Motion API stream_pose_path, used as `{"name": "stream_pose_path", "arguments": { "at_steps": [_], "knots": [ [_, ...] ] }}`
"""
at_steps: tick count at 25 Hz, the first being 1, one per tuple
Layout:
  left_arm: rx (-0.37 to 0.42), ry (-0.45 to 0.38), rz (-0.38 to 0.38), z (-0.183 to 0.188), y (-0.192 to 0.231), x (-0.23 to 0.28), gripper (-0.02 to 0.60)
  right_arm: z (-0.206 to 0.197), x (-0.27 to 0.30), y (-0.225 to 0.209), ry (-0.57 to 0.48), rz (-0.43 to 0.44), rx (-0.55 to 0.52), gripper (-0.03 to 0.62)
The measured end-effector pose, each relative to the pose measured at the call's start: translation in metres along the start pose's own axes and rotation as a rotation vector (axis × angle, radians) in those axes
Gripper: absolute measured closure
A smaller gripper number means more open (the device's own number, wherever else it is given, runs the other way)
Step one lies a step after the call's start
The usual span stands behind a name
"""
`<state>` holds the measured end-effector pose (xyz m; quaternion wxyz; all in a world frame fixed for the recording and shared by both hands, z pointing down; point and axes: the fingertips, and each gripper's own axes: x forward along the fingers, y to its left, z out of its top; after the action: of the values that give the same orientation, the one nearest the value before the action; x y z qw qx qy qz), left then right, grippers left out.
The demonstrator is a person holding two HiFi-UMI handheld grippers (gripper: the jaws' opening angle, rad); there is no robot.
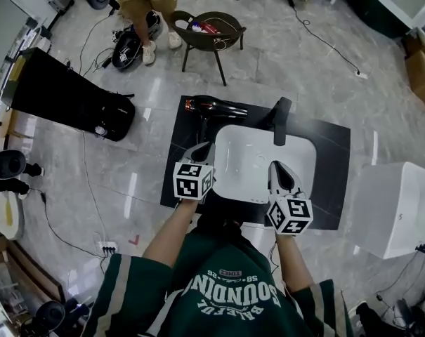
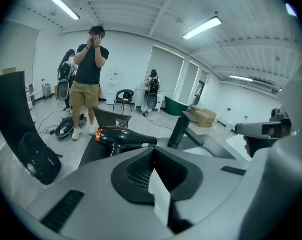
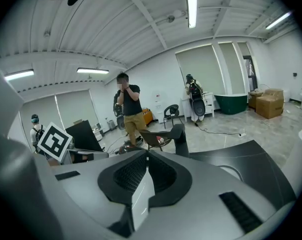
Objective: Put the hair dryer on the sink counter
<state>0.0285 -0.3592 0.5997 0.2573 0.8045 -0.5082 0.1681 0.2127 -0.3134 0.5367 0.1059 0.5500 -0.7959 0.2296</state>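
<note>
Hair dryer (image 1: pixel 213 108) on black counter (image 1: pixel 175 167) behind basin (image 1: pixel 258 161), beside faucet (image 1: pixel 281 121); left tongs (image 1: pixel 204 147), right tongs (image 1: pixel 277 166) closed, empty.

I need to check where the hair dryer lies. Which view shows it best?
The head view: the hair dryer lies whole on the dark counter, left of the faucet. The left gripper view shows its barrel side-on, handle partly hidden. The right gripper view does not show it.
</note>
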Motion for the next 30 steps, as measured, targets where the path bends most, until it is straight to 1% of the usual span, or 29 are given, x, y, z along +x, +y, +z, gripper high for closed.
{"name": "stream_pose_path", "arguments": {
  "at_steps": [4, 9, 13, 17, 23, 30],
  "knots": [
    [0.018, -0.045, -0.011, 0.007, -0.026, -0.018, 0.571, 0.008, -0.014, -0.003, -0.034, 0.003, -0.021, 0.549],
    [0.045, -0.075, -0.031, 0.014, -0.051, -0.033, 0.571, 0.014, -0.034, -0.002, -0.064, 0.01, -0.05, 0.549],
    [0.048, -0.128, -0.064, 0.023, -0.071, -0.049, 0.571, 0.016, -0.05, -0.005, -0.077, 0.017, -0.069, 0.549],
    [0.066, -0.138, -0.085, 0.024, -0.083, -0.06, 0.571, 0.014, -0.063, -0.007, -0.084, 0.012, -0.076, 0.549],
    [0.094, -0.148, -0.102, 0.025, -0.096, -0.073, 0.571, 0.011, -0.073, 0.001, -0.085, 0.021, -0.086, 0.549],
    [0.09, -0.15, -0.12, 0.019, -0.104, -0.081, 0.571, 0.009, -0.081, 0.014, -0.087, 0.048, -0.107, 0.551]
  ]
}}
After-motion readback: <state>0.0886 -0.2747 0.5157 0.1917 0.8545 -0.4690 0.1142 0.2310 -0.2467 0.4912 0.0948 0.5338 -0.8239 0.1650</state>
